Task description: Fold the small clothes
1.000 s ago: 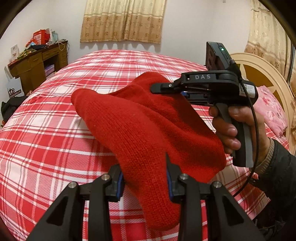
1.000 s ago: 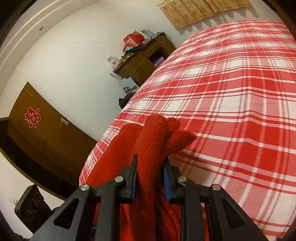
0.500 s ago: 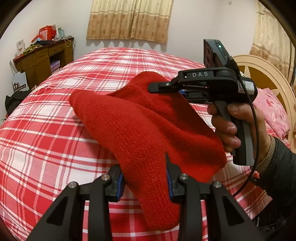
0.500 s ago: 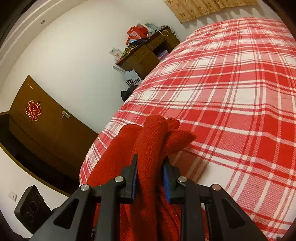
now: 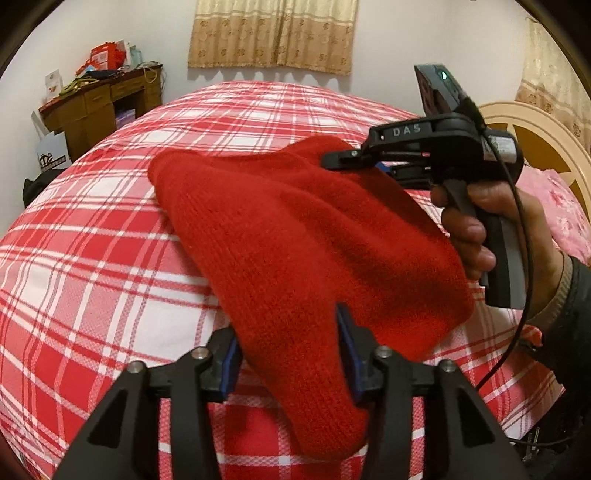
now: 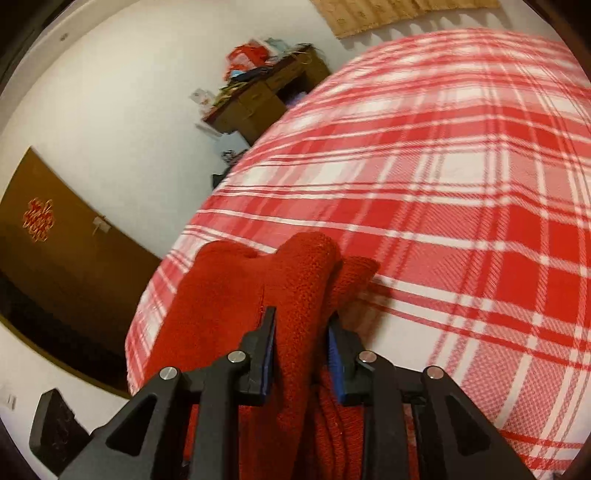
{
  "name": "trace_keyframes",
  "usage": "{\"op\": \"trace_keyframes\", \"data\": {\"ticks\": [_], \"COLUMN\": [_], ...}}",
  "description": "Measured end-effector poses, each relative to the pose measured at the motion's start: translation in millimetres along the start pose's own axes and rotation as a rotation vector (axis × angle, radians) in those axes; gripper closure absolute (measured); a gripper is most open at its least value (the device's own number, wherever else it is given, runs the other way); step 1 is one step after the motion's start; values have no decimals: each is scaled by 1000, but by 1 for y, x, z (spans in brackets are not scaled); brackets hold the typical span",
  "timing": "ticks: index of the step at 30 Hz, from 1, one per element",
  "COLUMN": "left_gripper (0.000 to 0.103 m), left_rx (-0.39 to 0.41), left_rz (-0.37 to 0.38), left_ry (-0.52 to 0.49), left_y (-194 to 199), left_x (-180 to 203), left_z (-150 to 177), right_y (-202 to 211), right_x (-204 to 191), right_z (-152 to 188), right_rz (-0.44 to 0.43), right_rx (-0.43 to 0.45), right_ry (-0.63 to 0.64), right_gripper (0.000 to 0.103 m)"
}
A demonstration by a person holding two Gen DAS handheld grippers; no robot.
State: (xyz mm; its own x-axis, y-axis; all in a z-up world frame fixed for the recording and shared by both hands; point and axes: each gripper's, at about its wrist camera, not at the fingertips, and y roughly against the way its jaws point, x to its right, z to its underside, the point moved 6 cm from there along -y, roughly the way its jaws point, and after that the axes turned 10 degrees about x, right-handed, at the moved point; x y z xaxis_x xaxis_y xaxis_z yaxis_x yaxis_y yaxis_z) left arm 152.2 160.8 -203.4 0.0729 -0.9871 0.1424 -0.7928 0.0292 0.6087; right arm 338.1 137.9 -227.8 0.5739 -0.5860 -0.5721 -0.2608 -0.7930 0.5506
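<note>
Two grippers pinching red knit garment (image 5: 295, 236), plaid bed (image 5: 92, 258)

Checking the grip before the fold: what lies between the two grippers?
Only the red knit garment spans from the left gripper to the right gripper, held above the plaid bedspread; the left wrist view shows this.

A big bed with a red and white checked cover (image 5: 110, 280) fills the room, with a messy brown desk (image 5: 99, 103) far on the left, yellow curtains (image 5: 273, 35) behind, and a pink pillow (image 5: 565, 218) on the right.
</note>
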Motion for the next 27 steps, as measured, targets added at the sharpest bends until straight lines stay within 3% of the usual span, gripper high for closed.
{"op": "trace_keyframes", "data": {"ticks": [2, 4, 7, 8, 11, 14, 16, 18, 20, 23, 27], "left_gripper": [50, 40, 29, 28, 10, 10, 9, 6, 0, 0, 0], "left_rx": [9, 42, 128, 150, 199, 179, 130, 97, 74, 87, 121], "left_rz": [-21, -38, -75, -88, -155, -261, -301, -274, -266, -280, -280], "left_ry": [-28, -58, -90, -90, -82, -54, -8, 52, 77, 67, 52], "left_y": [11, 24, 46, 48, 42, 19, 3, -11, -22, -20, 14], "left_x": [2, 5, 5, 2, -12, -39, -58, -69, -72, -69, -61], "left_z": [-2, -5, -19, -23, -35, -36, -29, -22, -17, -17, -17], "right_y": [0, 8, 31, 42, 71, 71, 62, 49, 47, 49, 85], "right_x": [4, 5, -3, -10, -43, -63, -61, -47, -42, -40, -54], "right_z": [1, 0, -5, -5, 5, 32, 49, 64, 64, 61, 62], "right_rz": [14, 27, 38, 27, -66, -115, -69, 17, 27, 35, 96], "right_rx": [4, 24, 98, 126, 162, 93, 44, 4, 23, 14, 88], "right_ry": [-8, 1, 34, 51, 116, 159, 186, 191, 171, 150, 173], "right_gripper": [71, 70, 54, 52, 46, 43, 43, 43, 43, 43, 40]}}
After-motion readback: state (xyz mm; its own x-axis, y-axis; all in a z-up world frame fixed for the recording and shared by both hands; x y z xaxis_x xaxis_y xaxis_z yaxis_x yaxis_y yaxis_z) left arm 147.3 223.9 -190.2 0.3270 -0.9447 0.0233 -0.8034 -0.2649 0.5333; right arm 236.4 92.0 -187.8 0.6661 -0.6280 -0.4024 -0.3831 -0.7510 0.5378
